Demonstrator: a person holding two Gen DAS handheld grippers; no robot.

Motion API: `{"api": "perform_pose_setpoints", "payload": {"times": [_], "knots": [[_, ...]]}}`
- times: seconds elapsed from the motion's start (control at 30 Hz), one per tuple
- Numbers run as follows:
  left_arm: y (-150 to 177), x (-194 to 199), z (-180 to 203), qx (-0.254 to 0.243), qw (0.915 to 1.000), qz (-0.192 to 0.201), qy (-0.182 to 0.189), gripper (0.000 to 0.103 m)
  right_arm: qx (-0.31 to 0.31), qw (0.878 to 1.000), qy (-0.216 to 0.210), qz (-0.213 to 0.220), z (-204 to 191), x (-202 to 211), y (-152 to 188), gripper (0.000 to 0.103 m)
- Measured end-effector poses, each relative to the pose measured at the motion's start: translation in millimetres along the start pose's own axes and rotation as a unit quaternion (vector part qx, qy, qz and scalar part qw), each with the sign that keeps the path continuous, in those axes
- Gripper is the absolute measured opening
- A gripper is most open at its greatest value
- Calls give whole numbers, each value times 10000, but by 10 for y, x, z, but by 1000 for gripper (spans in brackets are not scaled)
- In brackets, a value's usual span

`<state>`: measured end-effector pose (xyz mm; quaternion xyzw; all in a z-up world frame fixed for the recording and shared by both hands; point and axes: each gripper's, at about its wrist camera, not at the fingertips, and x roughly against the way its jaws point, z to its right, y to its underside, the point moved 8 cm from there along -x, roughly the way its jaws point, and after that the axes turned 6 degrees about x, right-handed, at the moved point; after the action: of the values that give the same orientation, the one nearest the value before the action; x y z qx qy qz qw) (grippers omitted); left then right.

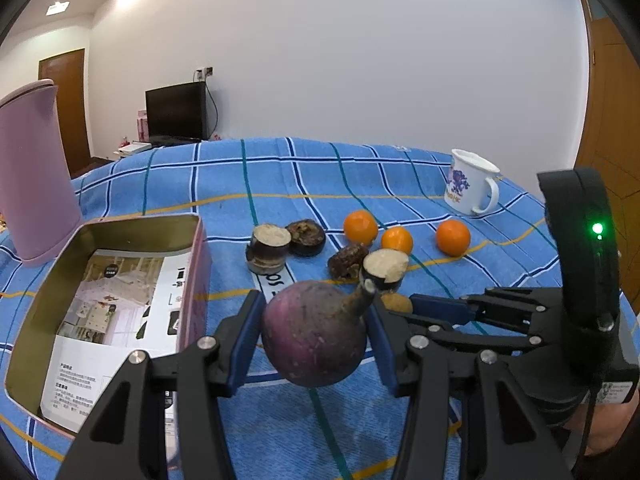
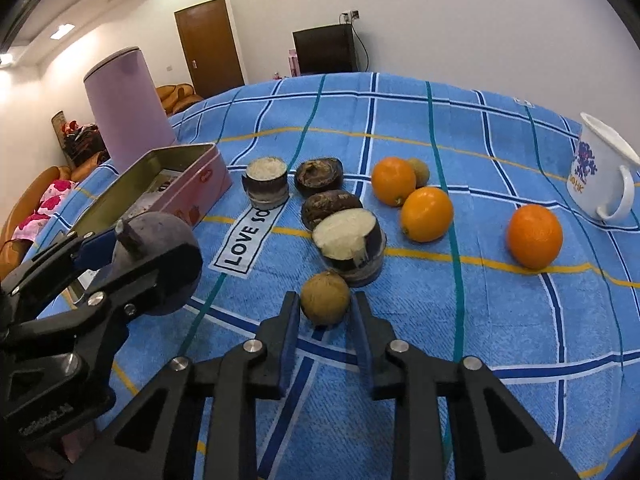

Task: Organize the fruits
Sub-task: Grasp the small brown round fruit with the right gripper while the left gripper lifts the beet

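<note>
Black linkage arms fill the bottom of the left wrist view, and the left gripper [image 1: 316,336] has its blue pads clamped on a round purple fruit [image 1: 314,334] with a stubby stem, held just above the blue checked cloth [image 1: 280,184]. To its left lies the open pink tin [image 1: 192,280], a printed leaflet [image 1: 116,320] flat inside it, and a pink kettle [image 1: 32,172] stands behind that. Beyond the fruit: two cut cylinder pieces with pale tops [image 1: 269,249], dark brown halves [image 1: 306,237], three oranges [image 1: 361,227] in a loose row, and a white enamel mug [image 1: 472,186] far right. The right gripper [image 1: 404,304] reaches in from the right (its pads are on a small brown fruit [image 1: 396,303], mostly hidden).

Over to the right wrist view: the right gripper [image 2: 325,312] has its fingers closed on the small brown round fruit [image 2: 325,298], which sits on the cloth just in front of a cut piece [image 2: 348,246]. The left gripper [image 2: 132,264], at left, holds the purple fruit [image 2: 160,256] near the tin [image 2: 180,188]. Oranges [image 2: 534,236] lie well apart to the right, one touching a small greenish-brown fruit [image 2: 420,171]; the mug [image 2: 600,172] sits at the edge.
</note>
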<state>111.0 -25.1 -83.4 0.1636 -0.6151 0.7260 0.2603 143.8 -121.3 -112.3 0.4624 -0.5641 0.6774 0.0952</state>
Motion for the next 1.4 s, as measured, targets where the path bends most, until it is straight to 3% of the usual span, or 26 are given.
{"api": "perform_pose_setpoints", "payload": {"times": [0.5, 1.4], "knots": [[-40, 113, -35, 71, 9996, 260, -44, 52, 349, 9976, 53, 601, -113, 211, -83, 27], [-87, 327, 42, -145, 9967, 802, -60, 52, 244, 9883, 44, 1504, -85, 570, -138, 27]]}}
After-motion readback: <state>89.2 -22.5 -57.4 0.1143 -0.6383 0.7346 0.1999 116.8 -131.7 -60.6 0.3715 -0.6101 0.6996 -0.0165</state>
